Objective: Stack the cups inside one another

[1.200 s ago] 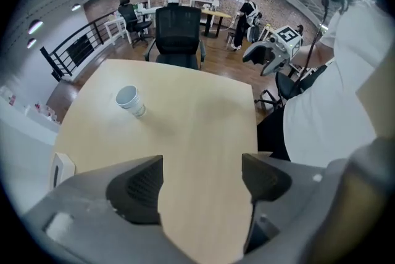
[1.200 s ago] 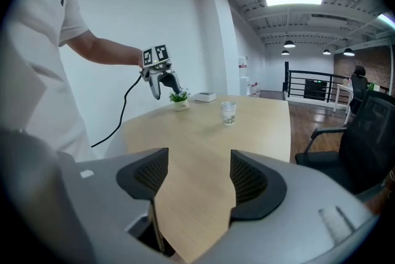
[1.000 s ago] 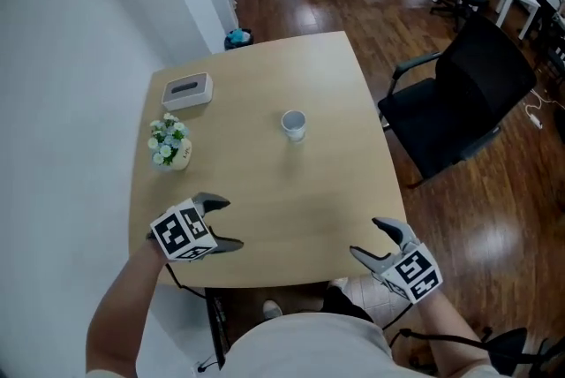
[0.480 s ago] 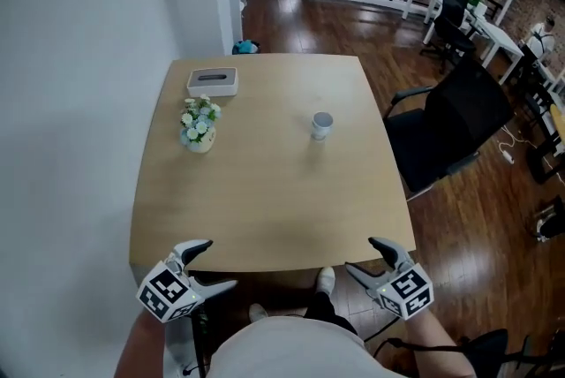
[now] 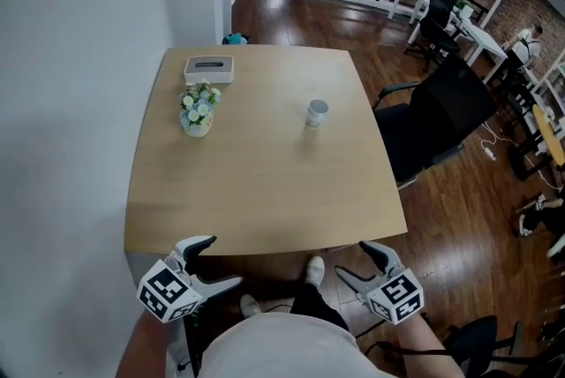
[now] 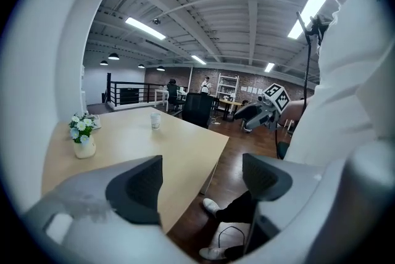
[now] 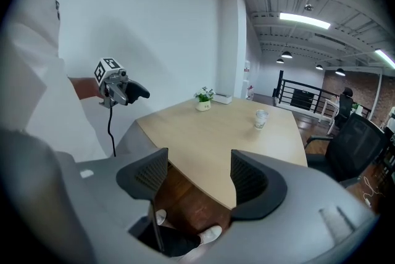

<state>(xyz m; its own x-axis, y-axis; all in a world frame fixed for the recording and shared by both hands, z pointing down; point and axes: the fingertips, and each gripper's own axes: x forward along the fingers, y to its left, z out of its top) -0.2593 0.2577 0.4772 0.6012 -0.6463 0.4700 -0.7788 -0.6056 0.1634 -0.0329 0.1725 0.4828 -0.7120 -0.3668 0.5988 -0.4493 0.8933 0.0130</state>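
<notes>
A single white cup stack (image 5: 317,112) stands upright on the light wooden table (image 5: 265,191), right of centre toward the far side; it shows small as the cup (image 6: 155,121) in the left gripper view and the cup (image 7: 261,119) in the right gripper view. Both grippers hang below the table's near edge, off the tabletop. My left gripper (image 5: 218,263) is open and empty at the near left corner. My right gripper (image 5: 355,261) is open and empty at the near right. Each gripper sees the other: the right gripper (image 6: 247,116), the left gripper (image 7: 143,94).
A small vase of flowers (image 5: 198,109) and a white tissue box (image 5: 209,68) sit at the table's far left. A black office chair (image 5: 433,120) stands right of the table. A white wall (image 5: 71,102) runs along the left. My shoes (image 5: 313,270) show under the near edge.
The view has pulled back from the table. Both grippers have dropped from over the near tabletop to below its edge, still open. The cup has not moved on the table.
</notes>
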